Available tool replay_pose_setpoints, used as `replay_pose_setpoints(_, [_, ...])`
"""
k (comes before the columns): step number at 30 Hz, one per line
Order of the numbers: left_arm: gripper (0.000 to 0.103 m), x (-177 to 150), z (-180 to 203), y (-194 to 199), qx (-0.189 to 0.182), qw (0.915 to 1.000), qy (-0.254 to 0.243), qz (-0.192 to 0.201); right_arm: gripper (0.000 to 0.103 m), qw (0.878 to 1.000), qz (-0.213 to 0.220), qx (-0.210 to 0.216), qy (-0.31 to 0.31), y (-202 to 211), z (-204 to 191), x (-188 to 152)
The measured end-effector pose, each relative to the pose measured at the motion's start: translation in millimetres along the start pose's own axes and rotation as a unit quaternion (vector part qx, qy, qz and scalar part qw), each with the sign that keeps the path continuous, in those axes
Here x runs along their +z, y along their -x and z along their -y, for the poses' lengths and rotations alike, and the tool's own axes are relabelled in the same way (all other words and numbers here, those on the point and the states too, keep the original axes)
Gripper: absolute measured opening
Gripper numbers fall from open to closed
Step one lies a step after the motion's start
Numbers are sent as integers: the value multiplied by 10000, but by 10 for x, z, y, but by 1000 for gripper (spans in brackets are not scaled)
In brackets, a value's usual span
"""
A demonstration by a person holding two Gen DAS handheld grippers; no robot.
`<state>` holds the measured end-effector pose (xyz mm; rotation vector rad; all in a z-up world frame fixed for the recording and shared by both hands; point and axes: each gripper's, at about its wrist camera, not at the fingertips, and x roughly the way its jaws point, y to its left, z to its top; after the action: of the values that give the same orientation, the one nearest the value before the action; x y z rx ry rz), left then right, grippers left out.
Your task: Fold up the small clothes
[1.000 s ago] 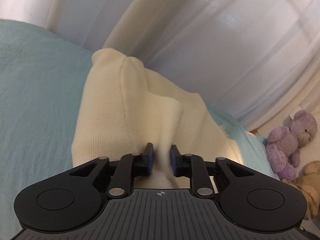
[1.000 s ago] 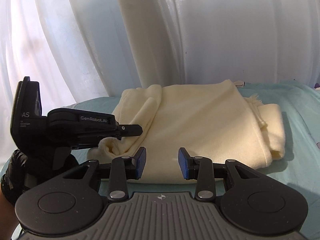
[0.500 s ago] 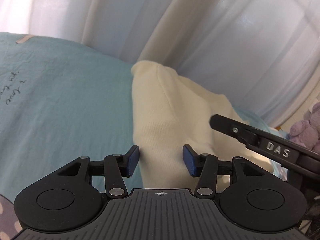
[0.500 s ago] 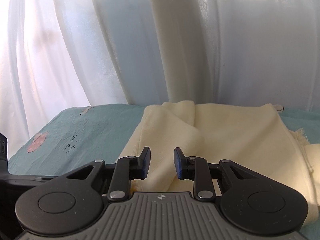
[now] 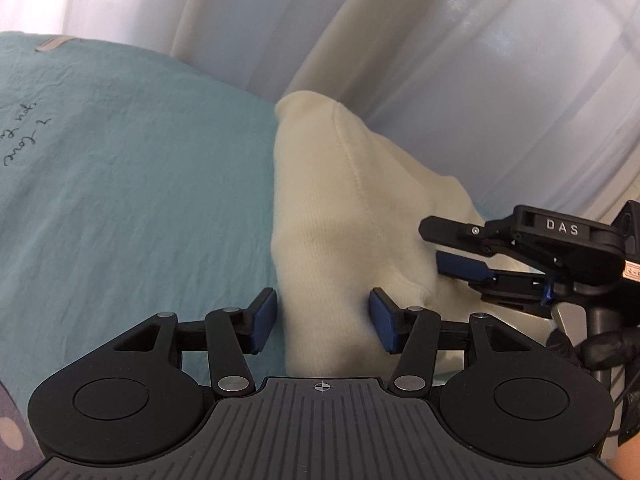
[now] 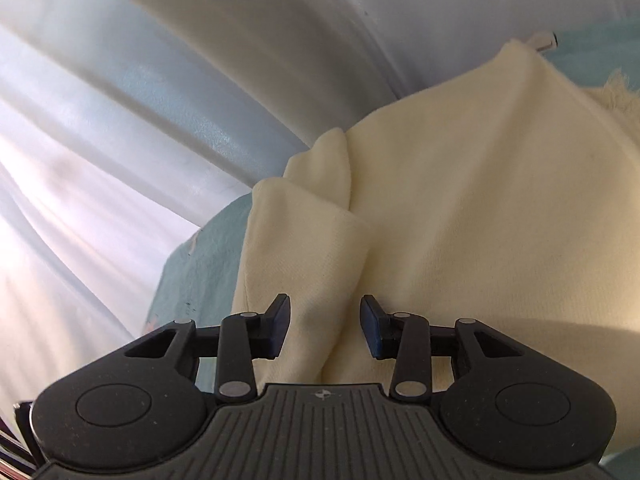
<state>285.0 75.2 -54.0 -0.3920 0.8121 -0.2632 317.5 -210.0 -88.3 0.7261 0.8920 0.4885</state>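
Left gripper [image 5: 323, 322]: jaws spread wide, released, clamping nothing. Its blue pads [image 5: 262, 326] straddle the near edge of the cream garment [image 5: 340, 216]; the left pad sits just at the cloth's left border, over the teal sheet [image 5: 132, 184], and the right pad stands over the cloth. Whether either pad touches the fabric cannot be told.

Right gripper [image 6: 325, 326]: jaws apart, a little narrower than the left's, released. A raised fold of the cream garment [image 6: 460, 208] runs down between the two fingers. In the left wrist view the right gripper [image 5: 448, 246] comes in from 3 o'clock with its fingers one above the other and a gap between them, tips at the garment's right side.

Cream garment: lies on the teal sheet, folded over, a stitched seam running from 12 toward 6 o'clock in the left wrist view. In the right wrist view it fills the frame from 12 round to 5 o'clock, with a frayed edge [image 6: 618, 88] at 2 o'clock.

Teal sheet: spreads toward 9 o'clock of the garment in the left wrist view, with dark handwriting [image 5: 22, 136] at the far left.

Curtain [image 5: 440, 52]: pale, sheer, hanging behind the bed at 12 o'clock.

Gloved hand [image 5: 600, 350]: black glove, holding the right gripper's handle at 4 o'clock.
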Motion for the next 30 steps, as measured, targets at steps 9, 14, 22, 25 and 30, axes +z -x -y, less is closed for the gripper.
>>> replay_pose_setpoints(9, [57,22,-33,-6,-73,9999,90,-53,37,9975,-317,484,-398,-359,18,138])
replay_pose_setpoints(14, [57,33,-20,7,-34,9999,124,-61,14,9992,-386,74,34,-388,-127,135])
replay_pose_setpoints(22, [54,272,311,280,161,9983,-255,491,12,9544,559,-1365,2596,47,-846,27])
replay_pose_setpoints(25, [54,299,382,116,161,9991,-260,297,12,9449,780,-1666,2706,247,-773,61])
replay_pose_setpoints(30, [53,213,496,-277,-292,9988,-196,-355,13,9431,614,-2340,2283,380,-263,140])
